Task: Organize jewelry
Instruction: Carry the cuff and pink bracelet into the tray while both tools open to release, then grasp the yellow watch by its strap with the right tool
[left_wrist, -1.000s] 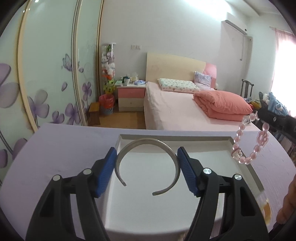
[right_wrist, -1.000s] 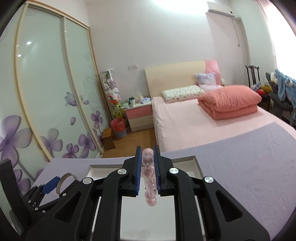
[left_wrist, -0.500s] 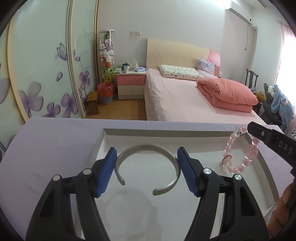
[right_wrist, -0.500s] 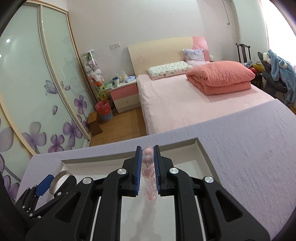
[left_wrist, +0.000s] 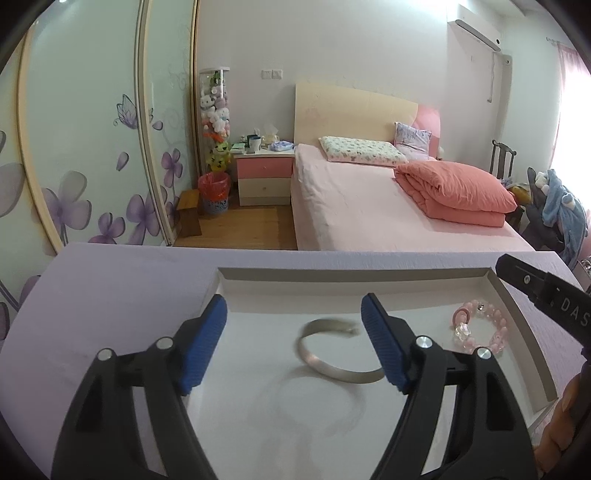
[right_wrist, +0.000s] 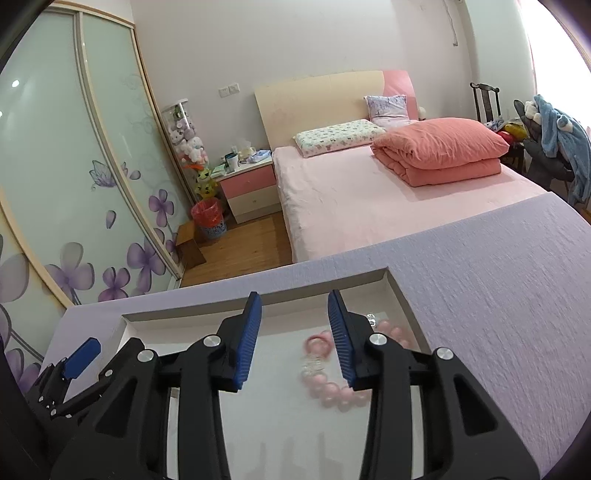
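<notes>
A shallow white tray (left_wrist: 354, 275) sits on a lilac table (left_wrist: 110, 280). A silver open bangle (left_wrist: 332, 363) lies blurred on the tray floor, free of my open left gripper (left_wrist: 293, 343), which hangs just above it. A pink bead bracelet (left_wrist: 480, 330) lies in the tray's right end. In the right wrist view the bracelet (right_wrist: 332, 391) lies under my open right gripper (right_wrist: 294, 336), partly hidden by the right finger. The tray's far wall (right_wrist: 258, 306) shows there. The left gripper (right_wrist: 79, 354) appears at the lower left.
Beyond the table's far edge are a pink bed (left_wrist: 388, 206) with a folded coral quilt (left_wrist: 454, 192), a nightstand (left_wrist: 264, 177), a red bin (left_wrist: 213, 192) and a floral sliding wardrobe (left_wrist: 92, 147). A chair with clothes (right_wrist: 554, 147) stands at right.
Both grippers have opened. The silver bangle has dropped from the left gripper onto the tray floor. The pink bracelet has dropped from the right gripper into the tray's right end.
</notes>
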